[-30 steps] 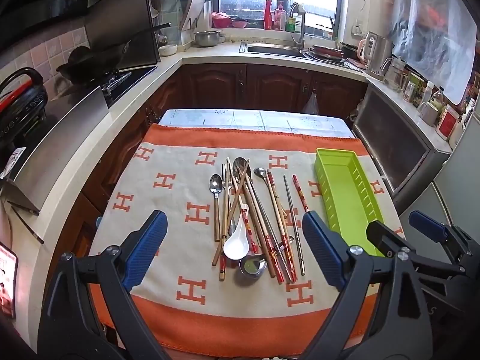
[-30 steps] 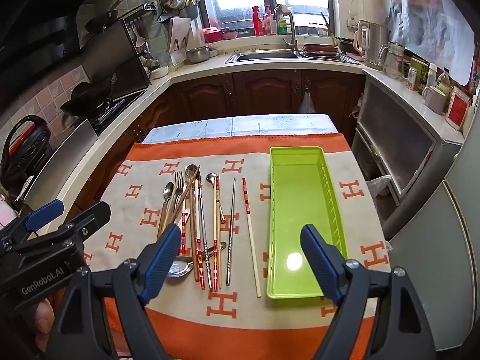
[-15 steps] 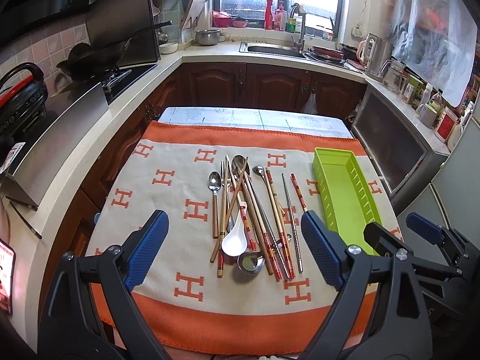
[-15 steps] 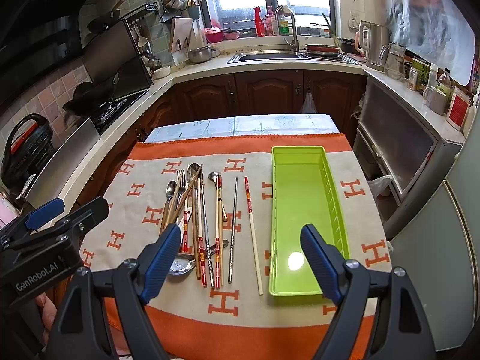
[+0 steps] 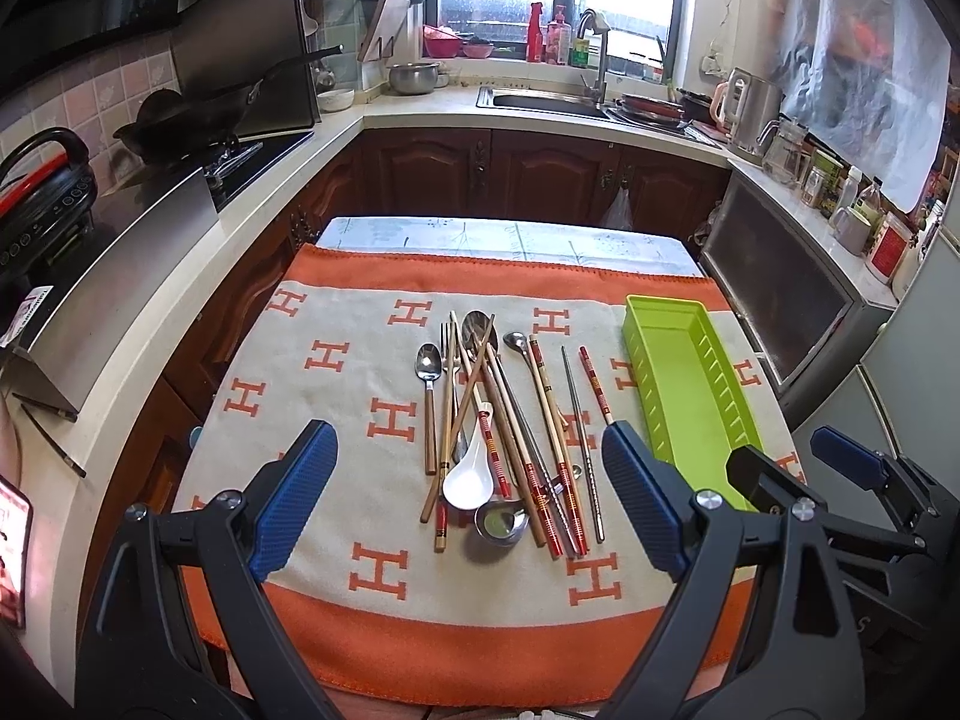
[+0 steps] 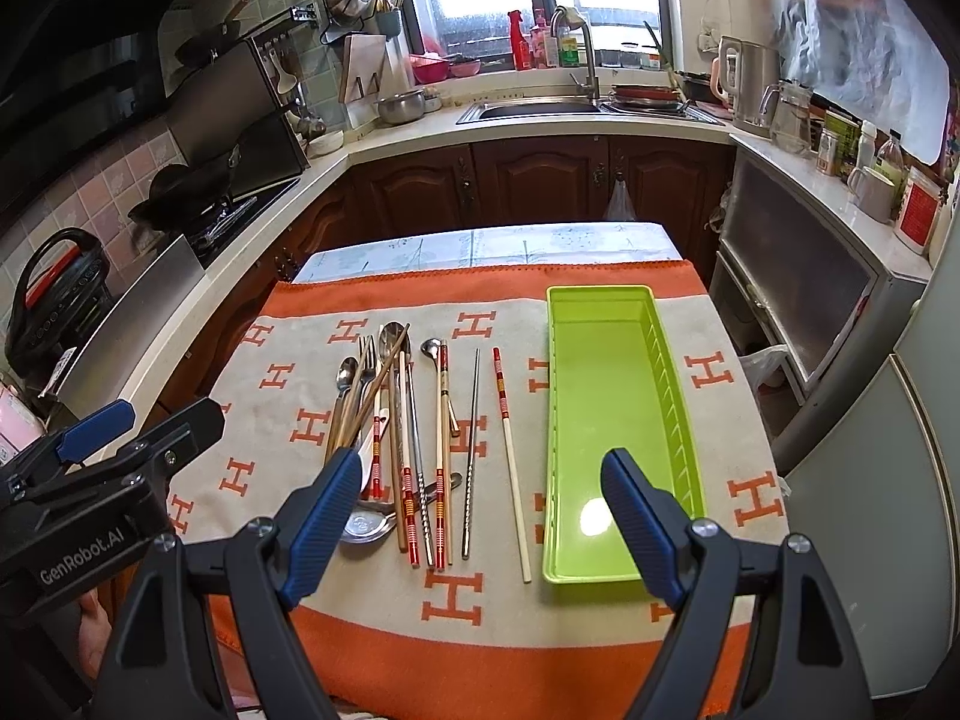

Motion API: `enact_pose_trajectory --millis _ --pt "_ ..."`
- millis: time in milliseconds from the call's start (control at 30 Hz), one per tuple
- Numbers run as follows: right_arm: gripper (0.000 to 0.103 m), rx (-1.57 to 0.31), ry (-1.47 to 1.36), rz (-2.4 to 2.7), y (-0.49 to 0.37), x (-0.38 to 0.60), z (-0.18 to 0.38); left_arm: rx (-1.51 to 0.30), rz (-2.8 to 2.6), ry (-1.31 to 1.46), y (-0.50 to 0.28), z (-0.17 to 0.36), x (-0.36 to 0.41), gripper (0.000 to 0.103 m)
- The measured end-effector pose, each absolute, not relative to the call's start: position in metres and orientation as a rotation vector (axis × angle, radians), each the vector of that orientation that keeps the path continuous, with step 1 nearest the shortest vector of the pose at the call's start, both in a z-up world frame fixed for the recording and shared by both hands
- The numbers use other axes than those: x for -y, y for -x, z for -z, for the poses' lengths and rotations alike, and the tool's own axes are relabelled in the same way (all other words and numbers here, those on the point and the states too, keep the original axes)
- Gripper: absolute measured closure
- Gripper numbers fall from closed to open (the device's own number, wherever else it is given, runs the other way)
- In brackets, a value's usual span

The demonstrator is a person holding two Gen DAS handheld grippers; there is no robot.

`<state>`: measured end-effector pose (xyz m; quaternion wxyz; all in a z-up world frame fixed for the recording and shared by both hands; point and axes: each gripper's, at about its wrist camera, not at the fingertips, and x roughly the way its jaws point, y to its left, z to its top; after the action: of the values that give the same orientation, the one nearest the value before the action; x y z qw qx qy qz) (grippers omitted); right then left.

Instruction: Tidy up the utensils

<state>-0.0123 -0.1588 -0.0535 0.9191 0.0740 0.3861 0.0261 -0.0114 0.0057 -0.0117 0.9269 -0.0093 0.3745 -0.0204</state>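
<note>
Left tool [image 5: 468,504] low in the frame, blue pads wide apart, gripping nothing, hovering over the near end of the utensil pile. Right tool [image 6: 474,516] likewise spread wide and empty, its left pad over the pile's near edge, its right pad over the near end of the green tray [image 6: 624,576].

Just beyond the left tool, at centre frame: a white ceramic spoon [image 5: 469,480] lying bowl-up on crossed wooden chopsticks [image 5: 459,414], a steel ladle bowl [image 5: 501,523] touching its lower edge. Left of the pile, a wooden-handled steel spoon [image 5: 429,396]. To the right, red-banded chopsticks [image 5: 555,420], then a single metal chopstick [image 5: 581,432], then one red-tipped chopstick [image 5: 595,384] lying apart, nearest the tray.

Green tray empty, long side running away from the camera, at centre right in the right-wrist view, well right of the pile.

All of it resting on an orange and cream cloth [image 5: 336,384] with H marks, spread over the worktop [image 5: 420,234]. Further out, upper frame: sink [image 5: 540,101] under a bright window, dark wok [image 5: 180,120] on the stove at upper left, steel kettle [image 5: 753,111] at upper right.
</note>
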Motion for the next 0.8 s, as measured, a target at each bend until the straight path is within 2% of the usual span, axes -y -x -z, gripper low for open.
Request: enact_pose_trajectory --millis 800 --pt "0.021 -0.799 -0.166 -0.064 0.037 0.153 0.047 -0.797 0.039 0.020 0.040 0.011 -0.017 0.013"
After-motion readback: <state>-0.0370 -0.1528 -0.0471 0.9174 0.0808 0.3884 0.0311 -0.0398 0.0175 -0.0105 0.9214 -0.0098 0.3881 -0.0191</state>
